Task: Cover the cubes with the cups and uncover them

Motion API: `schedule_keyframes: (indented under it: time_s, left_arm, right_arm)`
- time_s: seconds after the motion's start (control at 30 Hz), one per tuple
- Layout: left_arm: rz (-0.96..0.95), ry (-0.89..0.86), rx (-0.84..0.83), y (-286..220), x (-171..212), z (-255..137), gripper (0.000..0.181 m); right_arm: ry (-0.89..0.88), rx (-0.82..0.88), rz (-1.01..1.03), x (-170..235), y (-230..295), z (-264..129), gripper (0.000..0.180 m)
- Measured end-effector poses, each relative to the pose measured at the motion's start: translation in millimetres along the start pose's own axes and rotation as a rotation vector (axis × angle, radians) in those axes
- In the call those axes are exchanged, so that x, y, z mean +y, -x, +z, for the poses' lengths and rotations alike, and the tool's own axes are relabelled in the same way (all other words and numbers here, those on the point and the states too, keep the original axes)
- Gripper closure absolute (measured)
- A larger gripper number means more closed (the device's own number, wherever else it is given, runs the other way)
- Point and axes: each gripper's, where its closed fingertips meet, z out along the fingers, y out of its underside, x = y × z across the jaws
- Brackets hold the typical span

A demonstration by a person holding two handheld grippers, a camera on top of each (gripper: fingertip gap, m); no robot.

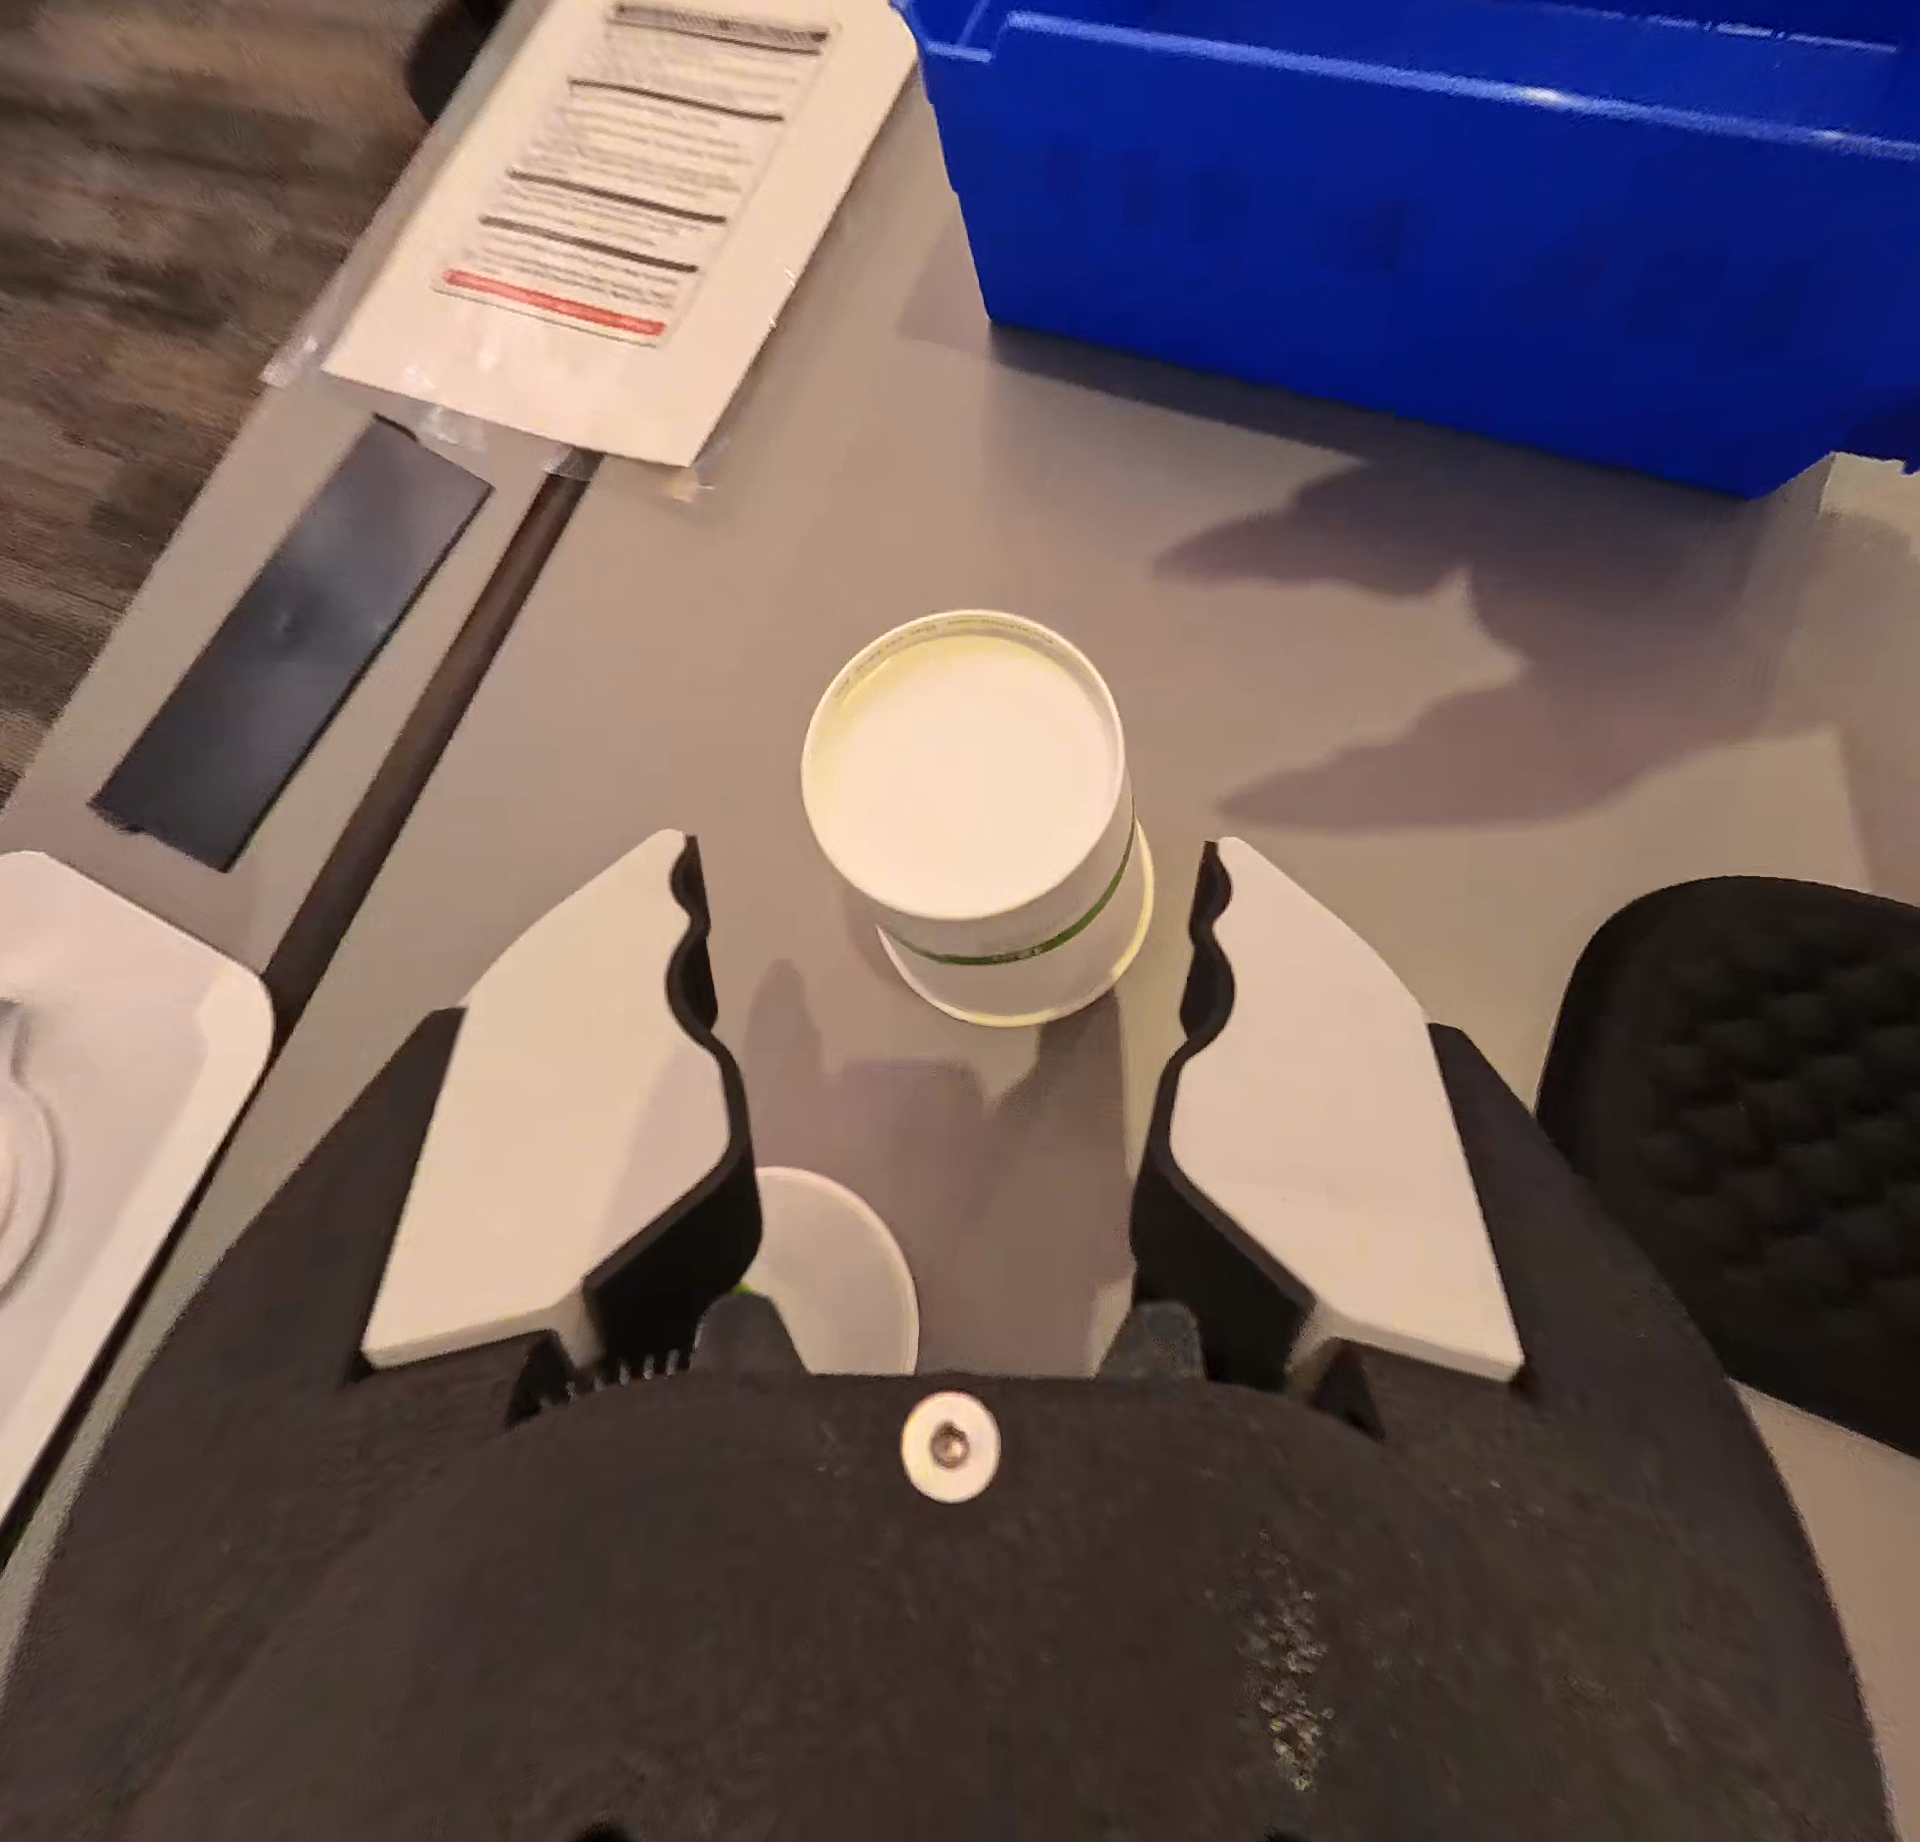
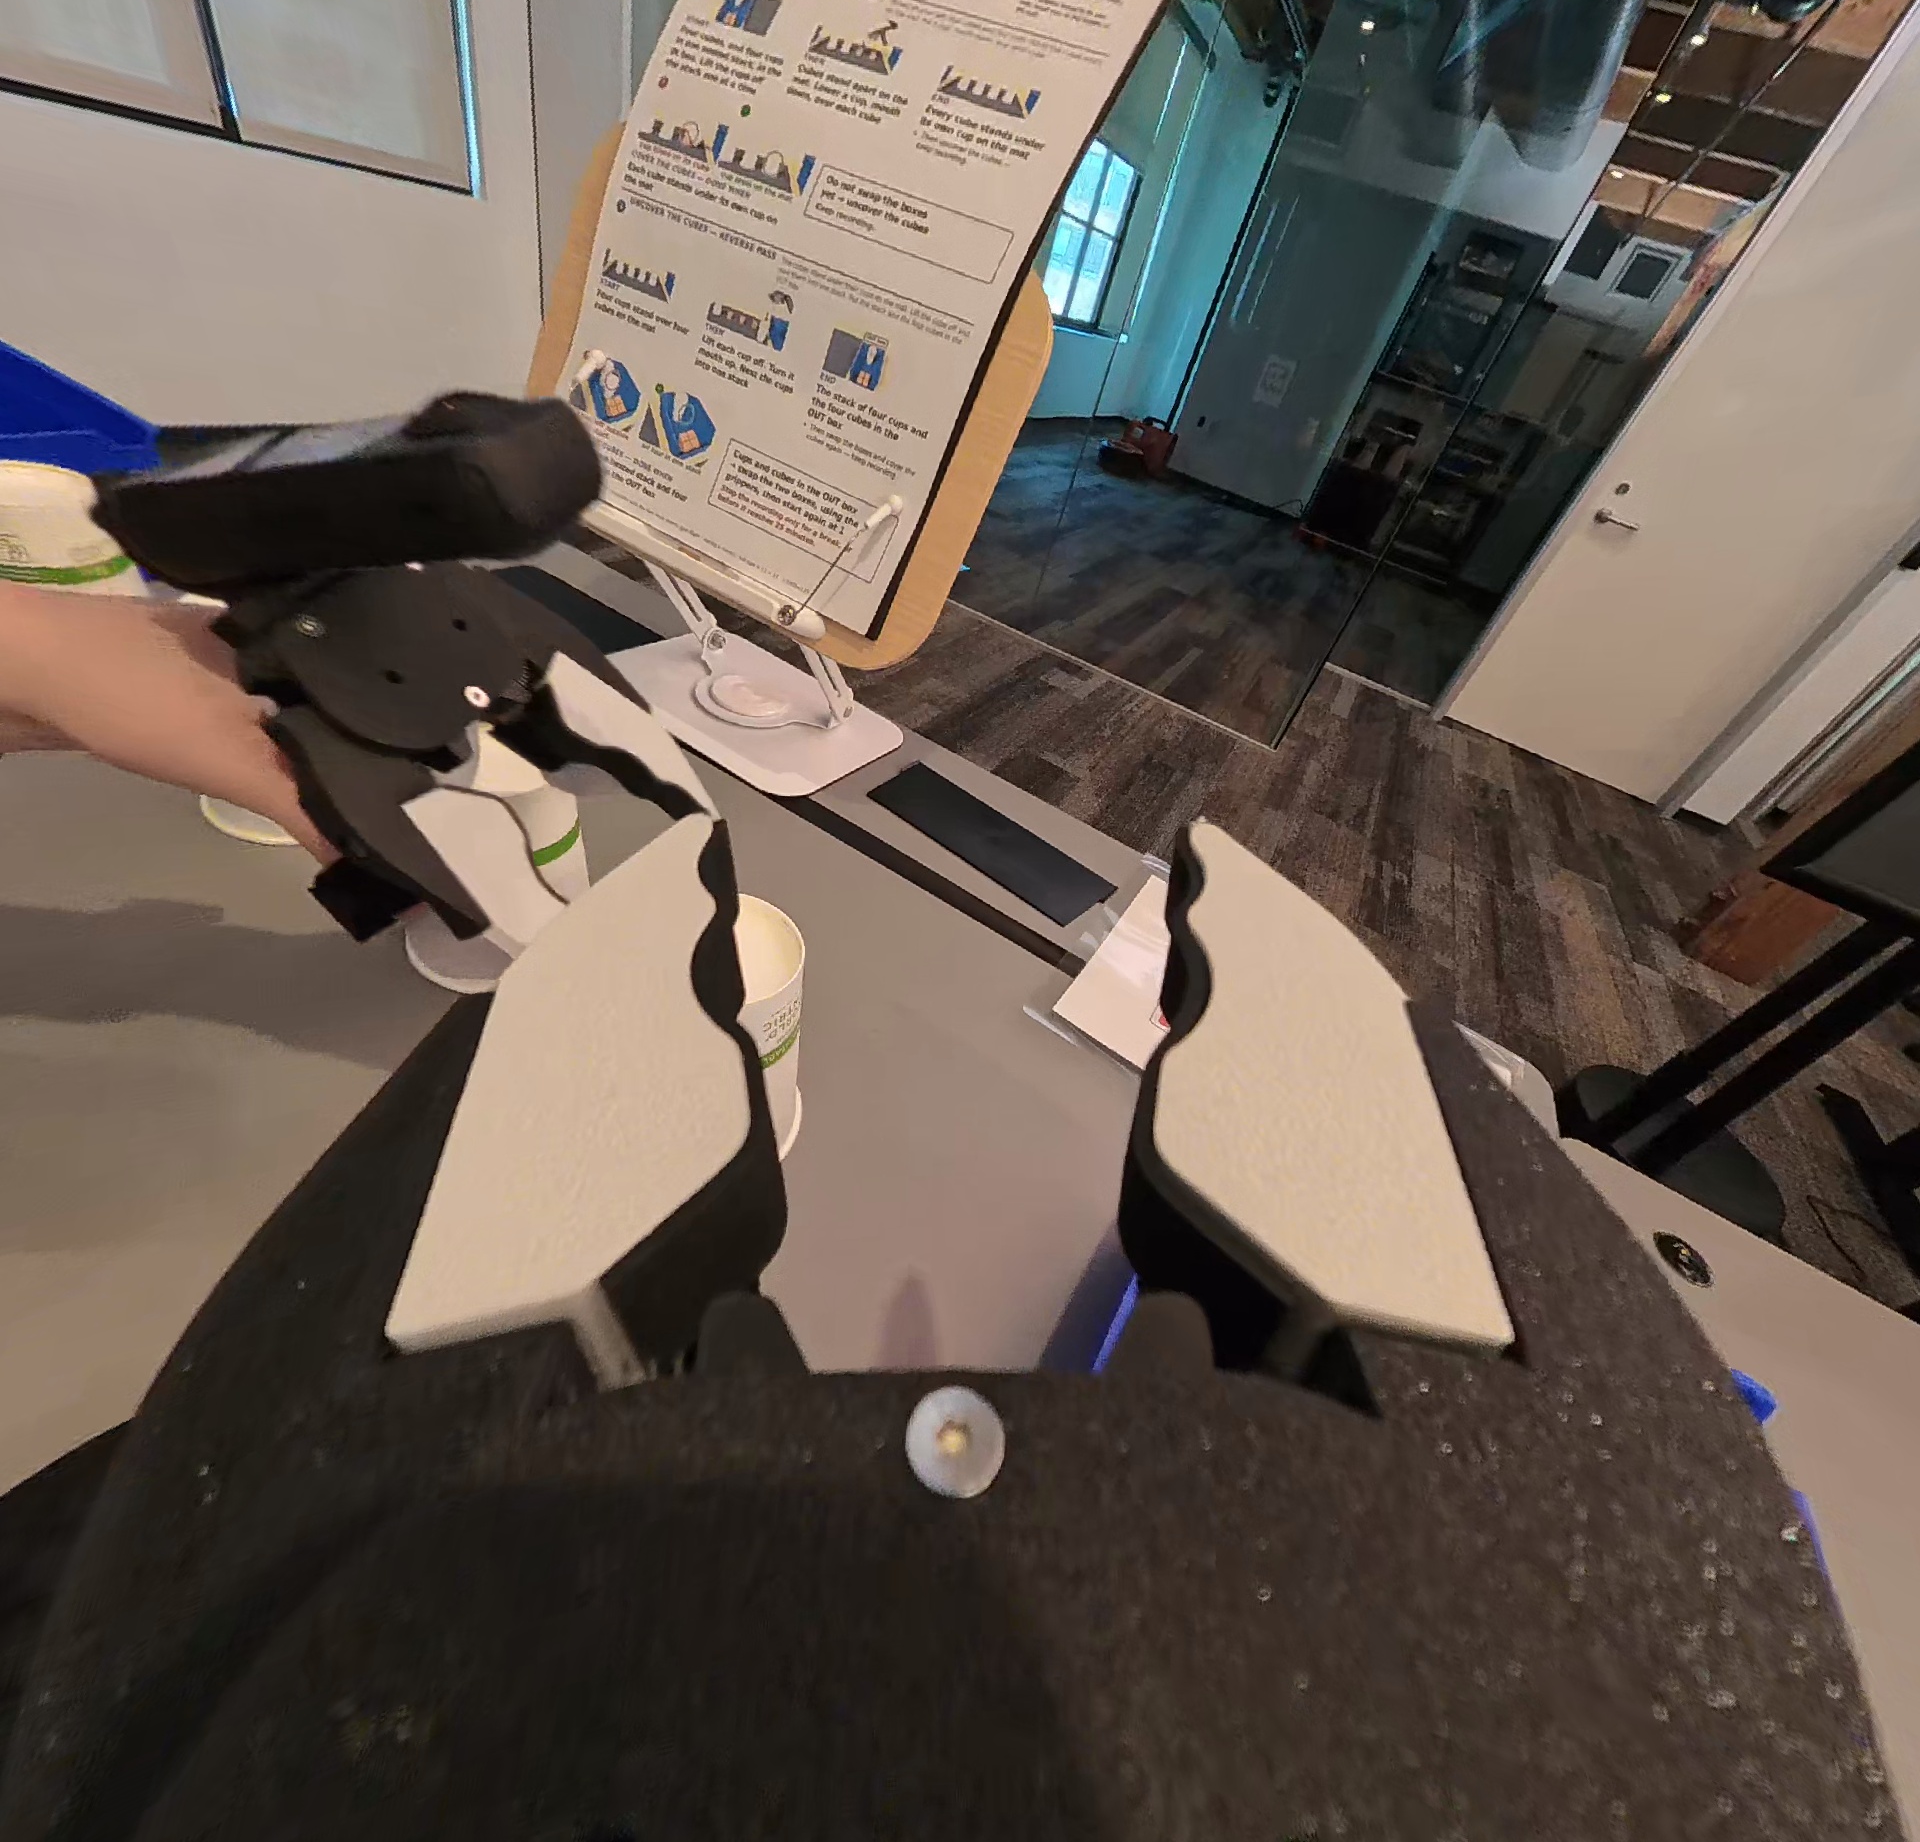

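No cubes show in either view. In the left wrist view, my left gripper (image 1: pixel 945 857) is open and empty, above the grey table (image 1: pixel 1039 545). An upside-down white paper cup with a green band (image 1: pixel 966 816) stands just past its fingertips. A second cup (image 1: pixel 831 1262) shows below, between the finger bases. In the right wrist view, my right gripper (image 2: pixel 951 857) is open and empty. The same upside-down cup (image 2: pixel 774 1003) is partly hidden behind its left finger. The left gripper (image 2: pixel 623 852), held by a hand (image 2: pixel 125 691), hovers over another cup (image 2: pixel 540 836).
A blue bin (image 1: pixel 1455 234) stands at the far right of the table. A printed sheet (image 1: pixel 623 182) and a black strip (image 1: pixel 301 629) lie at the left edge. An instruction sheet on a stand (image 2: pixel 831 265) is at the back, and another cup (image 2: pixel 52 535) at the far left.
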Motion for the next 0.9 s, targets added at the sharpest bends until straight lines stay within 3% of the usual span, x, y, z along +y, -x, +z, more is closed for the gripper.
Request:
schedule_keyframes:
  time_s: [0.37,0.9]
  left_arm:
    - [0.048,0.22,0.013,-3.7,11.7,40.6,0.089]
    - [0.087,0.209,0.005,-5.4,5.3,45.8,0.098]
  right_arm:
    - [-0.038,-0.008,0.037,3.2,-4.5,-7.4,0.102]
    - [-0.072,-0.035,0.063,3.5,-4.3,-10.1,0.104]
